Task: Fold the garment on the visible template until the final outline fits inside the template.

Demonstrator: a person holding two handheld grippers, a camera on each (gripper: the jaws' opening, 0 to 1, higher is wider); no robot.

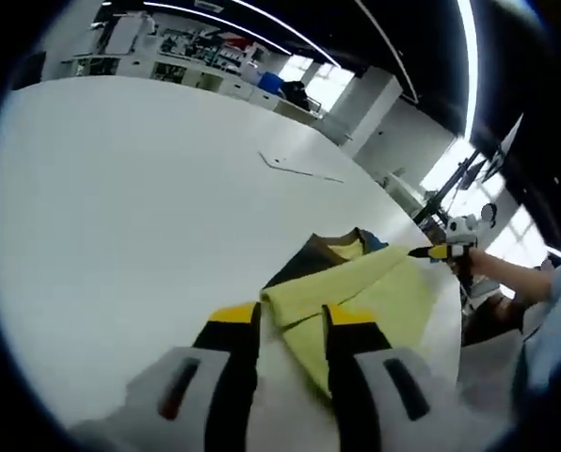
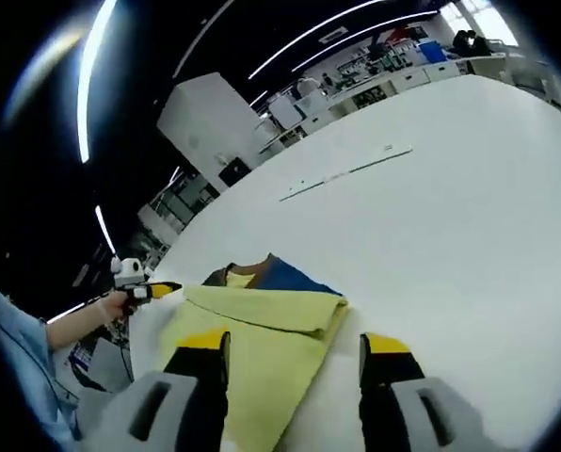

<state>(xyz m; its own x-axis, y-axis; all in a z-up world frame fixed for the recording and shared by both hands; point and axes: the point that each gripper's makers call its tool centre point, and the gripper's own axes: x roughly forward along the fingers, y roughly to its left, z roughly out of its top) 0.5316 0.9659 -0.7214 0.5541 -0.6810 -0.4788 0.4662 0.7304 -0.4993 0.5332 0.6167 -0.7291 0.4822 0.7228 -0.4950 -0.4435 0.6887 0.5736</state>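
Garment (image 1: 356, 292): yellow, half-folded on white table (image 1: 120, 235) | your left gripper (image 1: 292, 325) pinches its near corner | right gripper (image 2: 295, 348) gapes over its edge | lay fold flat, toward collar.

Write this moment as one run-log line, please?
stage: mid-fold | garment: yellow layer folded over dark part, on white table | left gripper: shut on garment | right gripper: open, garment between jaws

We see the garment (image 1: 356, 287) lying on the table (image 1: 120, 207) near its edge. In the left gripper view the left gripper (image 1: 293, 325) sits at the garment's near corner, the right gripper (image 1: 440, 251) at its far side. A template line (image 2: 346, 174) lies farther back, well apart.
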